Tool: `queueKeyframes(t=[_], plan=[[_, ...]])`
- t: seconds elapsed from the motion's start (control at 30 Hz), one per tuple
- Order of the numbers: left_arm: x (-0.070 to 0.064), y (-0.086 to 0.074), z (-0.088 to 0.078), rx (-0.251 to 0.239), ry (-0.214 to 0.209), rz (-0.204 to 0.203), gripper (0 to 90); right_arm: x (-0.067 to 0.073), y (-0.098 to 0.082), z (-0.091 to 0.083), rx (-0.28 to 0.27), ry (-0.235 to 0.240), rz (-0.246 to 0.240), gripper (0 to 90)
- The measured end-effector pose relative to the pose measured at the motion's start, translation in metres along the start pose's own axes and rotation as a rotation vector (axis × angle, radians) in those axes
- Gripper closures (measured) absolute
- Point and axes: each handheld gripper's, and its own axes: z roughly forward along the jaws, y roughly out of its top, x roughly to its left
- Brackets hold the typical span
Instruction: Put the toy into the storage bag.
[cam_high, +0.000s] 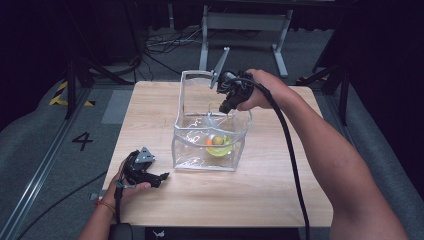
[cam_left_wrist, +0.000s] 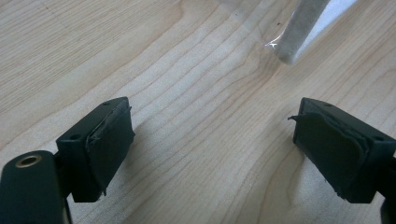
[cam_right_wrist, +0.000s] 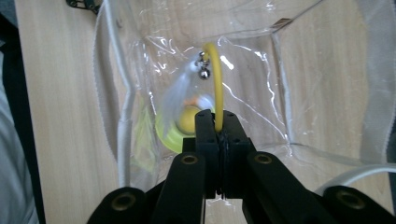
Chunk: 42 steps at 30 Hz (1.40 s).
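The yellow ring (cam_right_wrist: 217, 84), a thin rubbery loop with a white feather (cam_right_wrist: 180, 93) and 2 small metal bells (cam_right_wrist: 204, 65) hanging from it, is sitting at frame centre in the right gripper view, pinched at its lower arc by the right tool (cam_right_wrist: 218, 122), whose jaws are pressed fully together on it. In the high view that tool (cam_high: 226, 107) is hanging just inside the open mouth of the clear plastic bag (cam_high: 240, 150), centre of the frame.

Judging from this, the ring is being lowered into the bag. To do it well, the tool should be kept clear of the soft, crinkled walls and the white fabric-edged rim (cam_right_wrist: 122, 126), and the feather should be entering first (it could catch on the rim), with the jaws parting only once the ring is low and near the floor of the bag.

Down there, a yellow-green dish-shaped toy (cam_high: 220, 148) is holding a small yellow ball (cam_high: 218, 140), with an orange piece (cam_high: 209, 142) beside it.

The left tool (cam_high: 159, 178), lower left of the high view, is resting on the pale wood-grain surface (cam_high: 260, 195), jaws spread wide and gripping nothing.
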Motion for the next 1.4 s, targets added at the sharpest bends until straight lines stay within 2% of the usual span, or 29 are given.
queueKeyframes(t=[0.17,0.3,0.37,0.47,0.77,0.87,0.97,1.23,1.4], plan=[[0.0,0.0,0.0,0.0,0.0,0.0,12.5,0.0,-0.003,0.01,0.026,0.006,-0.01,88.6],[0.0,0.0,0.0,0.0,-0.002,0.002,12.4,0.002,-0.007,0.017,0.034,0.022,-0.015,88.5],[0.0,0.0,0.0,0.001,-0.007,-0.002,12.4,0.002,-0.008,0.02,0.028,0.03,-0.003,88.5],[0.0,0.0,0.0,0.002,-0.002,-0.001,12.4,0.004,-0.01,0.023,0.042,0.035,-0.014,88.5],[0.0,0.0,0.0,0.002,-0.002,-0.001,12.4,0.008,-0.015,0.026,0.073,0.022,-0.006,87.9],[0.0,0.0,0.0,0.002,-0.002,0.0,12.4,0.008,-0.016,0.028,0.089,0.019,-0.016,86.3],[0.0,0.0,0.0,0.002,-0.002,-0.001,12.4,0.01,-0.019,0.034,0.102,0.016,-0.004,83.4],[0.0,0.0,0.0,0.002,-0.004,-0.002,12.4,0.008,-0.022,0.034,0.078,0.007,0.006,83.1],[0.0,0.0,0.0,0.002,-0.005,-0.003,12.4,0.008,-0.022,0.03,0.072,-0.002,0.012,78.6]])
